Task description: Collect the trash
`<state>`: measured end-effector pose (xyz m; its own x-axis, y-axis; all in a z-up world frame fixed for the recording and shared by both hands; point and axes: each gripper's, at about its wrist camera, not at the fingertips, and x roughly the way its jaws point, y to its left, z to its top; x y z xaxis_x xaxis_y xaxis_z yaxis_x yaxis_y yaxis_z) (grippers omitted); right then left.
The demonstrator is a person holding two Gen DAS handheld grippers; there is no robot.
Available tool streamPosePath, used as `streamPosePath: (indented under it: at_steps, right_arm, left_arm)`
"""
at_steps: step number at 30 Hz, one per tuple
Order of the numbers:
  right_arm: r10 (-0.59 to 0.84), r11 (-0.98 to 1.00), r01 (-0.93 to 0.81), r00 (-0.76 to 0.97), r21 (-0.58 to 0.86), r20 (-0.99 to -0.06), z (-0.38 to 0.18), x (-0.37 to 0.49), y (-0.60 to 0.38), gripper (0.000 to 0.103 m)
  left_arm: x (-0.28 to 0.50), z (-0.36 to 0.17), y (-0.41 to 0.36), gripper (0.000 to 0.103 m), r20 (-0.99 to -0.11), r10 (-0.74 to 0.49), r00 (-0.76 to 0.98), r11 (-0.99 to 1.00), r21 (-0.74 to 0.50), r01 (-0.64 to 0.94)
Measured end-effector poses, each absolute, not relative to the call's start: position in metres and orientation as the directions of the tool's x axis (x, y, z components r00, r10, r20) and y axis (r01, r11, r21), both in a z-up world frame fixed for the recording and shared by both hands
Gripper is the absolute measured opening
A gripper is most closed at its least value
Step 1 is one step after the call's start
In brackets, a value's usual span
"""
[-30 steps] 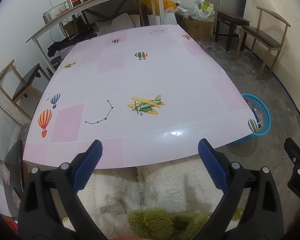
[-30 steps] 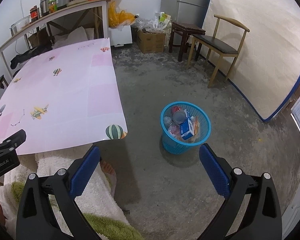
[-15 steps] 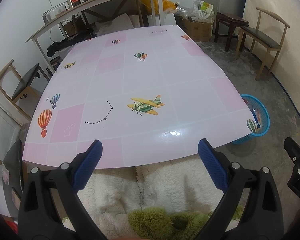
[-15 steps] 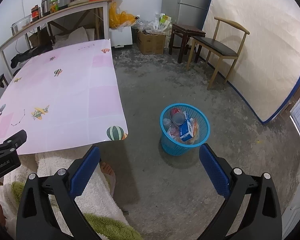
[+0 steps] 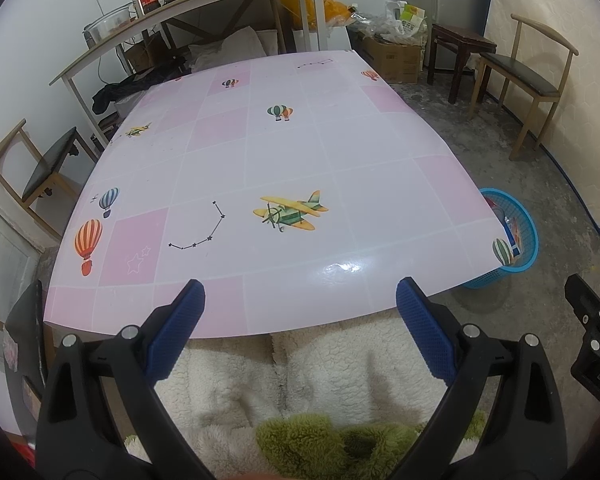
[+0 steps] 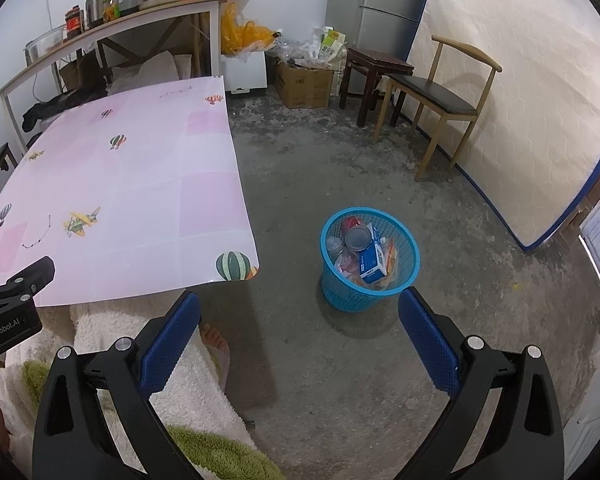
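A blue mesh trash basket (image 6: 410, 254) stands on the concrete floor right of the table; it holds cans, a blue carton (image 6: 372, 262) and wrappers. In the left wrist view the basket (image 5: 526, 240) shows partly behind the table's right corner. My left gripper (image 5: 300, 308) is open and empty over the near edge of the pink table (image 5: 260, 160). My right gripper (image 6: 300, 320) is open and empty, held above the floor just in front of the basket.
The table (image 6: 140, 184) carries a pink cloth with balloon and plane prints. A wooden chair (image 6: 440, 96), a dark stool (image 6: 374, 68) and a cardboard box (image 6: 304, 82) stand at the back. A shelf table (image 5: 188, 12) with jars is behind. A mattress (image 6: 520, 100) leans at the right.
Both grippers have stayed open and empty. The views have shifted only very slightly; the basket sits a little lower in the right wrist view.
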<state>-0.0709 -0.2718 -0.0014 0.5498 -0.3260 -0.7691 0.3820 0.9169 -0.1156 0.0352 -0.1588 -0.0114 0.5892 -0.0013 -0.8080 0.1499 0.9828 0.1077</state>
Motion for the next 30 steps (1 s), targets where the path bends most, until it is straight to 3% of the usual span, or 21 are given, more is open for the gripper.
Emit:
streamPosePath:
  at_steps: [30]
  right_arm:
    - [-0.329, 0.917, 0.38, 0.557, -0.118, -0.762, 0.0013, -0.0704, -0.2778, 0.097]
  left_arm:
    - [0.0352, -0.0111, -0.1592, 0.092, -0.808, -0.002, 0.589, 0.984, 0.105, 0.147]
